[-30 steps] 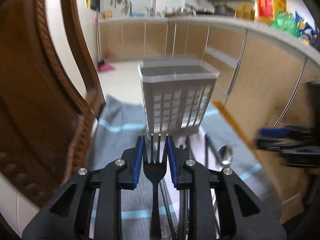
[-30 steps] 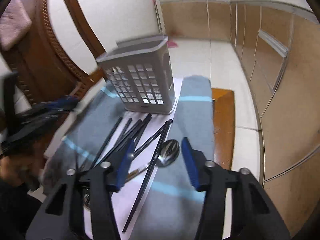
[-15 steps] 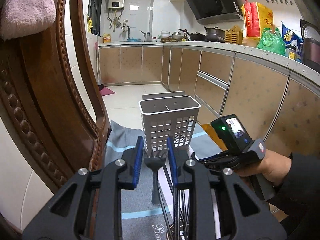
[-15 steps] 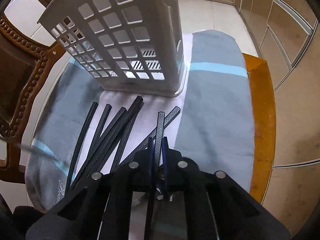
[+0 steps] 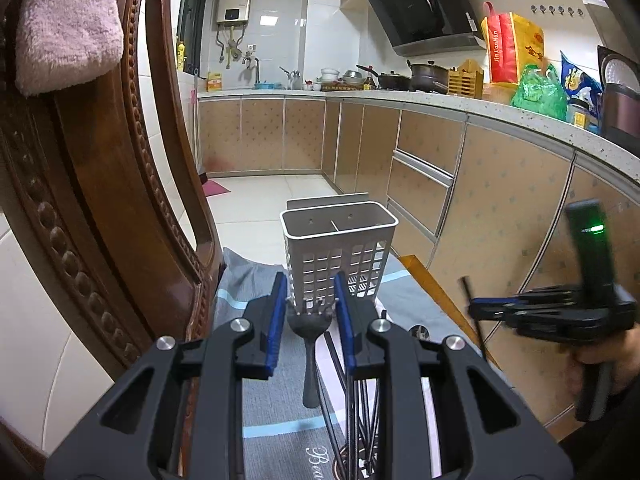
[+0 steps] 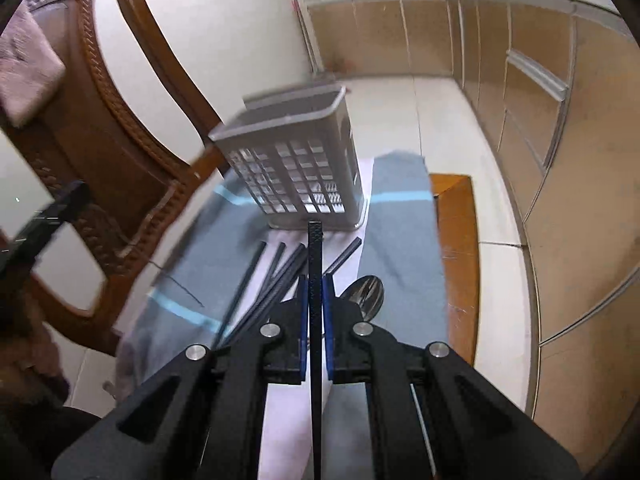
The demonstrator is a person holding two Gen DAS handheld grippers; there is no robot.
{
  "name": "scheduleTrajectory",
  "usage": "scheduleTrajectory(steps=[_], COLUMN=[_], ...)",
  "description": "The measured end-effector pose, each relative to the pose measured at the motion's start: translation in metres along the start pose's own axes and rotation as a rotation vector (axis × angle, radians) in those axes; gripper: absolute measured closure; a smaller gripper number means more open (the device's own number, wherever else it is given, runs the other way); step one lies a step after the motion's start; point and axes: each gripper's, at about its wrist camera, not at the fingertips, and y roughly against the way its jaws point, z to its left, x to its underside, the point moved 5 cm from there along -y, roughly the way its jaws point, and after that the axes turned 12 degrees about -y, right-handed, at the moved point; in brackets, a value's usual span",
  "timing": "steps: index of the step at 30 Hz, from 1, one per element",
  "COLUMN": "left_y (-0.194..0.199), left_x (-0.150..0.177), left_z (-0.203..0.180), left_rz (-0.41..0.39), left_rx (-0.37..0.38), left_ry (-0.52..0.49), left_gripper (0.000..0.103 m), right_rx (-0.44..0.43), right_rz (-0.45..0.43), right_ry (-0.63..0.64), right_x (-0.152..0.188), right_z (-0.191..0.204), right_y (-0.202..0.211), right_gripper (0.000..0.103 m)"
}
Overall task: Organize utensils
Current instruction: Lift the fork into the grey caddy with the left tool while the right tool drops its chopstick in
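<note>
On the left, the left gripper was clamped on a dark fork, pinched across the head with the tines forward and the handle hanging down toward the cloth. That was the first risk: held by its curved head alone, the fork could swivel or slip, and the tines could snag the lattice of the white utensil basket instead of clearing its rim. The basket stood upright just beyond the tines, on the cloth-covered table, with a divider splitting it into compartments, and what showed of the inside looked empty.

Moving right, the loose chopsticks lay fanned on the cloth in front of the basket, black and slim, with a metal spoon beside them.

On the right, the right gripper had just snapped shut on a single black chopstick, lifted and pointing toward the basket. Gripped near one end, the long stick could pivot between the pads or strike the basket wall, and the light basket might tip or slide. The right-hand view was blurred, so how squarely the stick sat was hard to tell. Both hands heading for one small opening could also collide.
</note>
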Motion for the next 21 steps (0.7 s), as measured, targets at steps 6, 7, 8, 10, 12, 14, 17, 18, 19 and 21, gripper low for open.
scheduleTrajectory(steps=[6,7,8,10,12,14,17,18,19,21], left_y=[0.003,0.004,0.005,0.007,0.007,0.006,0.001,-0.001,-0.002,-0.007], left_x=[-0.013,-0.018,-0.024,-0.035,-0.049,-0.067,-0.095,-0.107,-0.116,-0.134], left_z=[0.000,0.000,0.000,0.001,0.001,0.002,0.003,0.004,0.005,0.010], left_rz=[-0.006,-0.010,-0.015,-0.024,-0.036,-0.051,-0.072,-0.079,-0.085,-0.092], left_rx=[0.003,0.003,0.006,0.010,0.013,0.011,-0.006,-0.012,-0.016,-0.024], left_ry=[0.004,0.007,0.012,0.017,0.016,0.015,-0.004,-0.012,-0.016,-0.019], left_gripper=[0.079,0.079,0.079,0.079,0.079,0.079,0.079,0.079,0.079,0.079], right_rx=[-0.039,-0.047,-0.051,-0.063,-0.077,-0.088,-0.093,-0.089,-0.091,-0.090], right_rz=[-0.101,-0.120,-0.140,-0.180,-0.215,-0.279,-0.348,-0.364,-0.382,-0.403], right_ry=[-0.001,0.004,0.011,0.024,0.034,0.041,0.036,0.037,0.039,0.051], right_x=[-0.006,-0.011,-0.017,-0.030,-0.046,-0.070,-0.104,-0.119,-0.130,-0.147], right_z=[0.013,0.018,0.023,0.034,0.043,0.054,0.064,0.068,0.071,0.076], right_y=[0.046,0.052,0.059,0.072,0.082,0.094,0.103,0.105,0.106,0.108], right_gripper=[0.096,0.096,0.096,0.096,0.096,0.096,0.096,0.096,0.096,0.096])
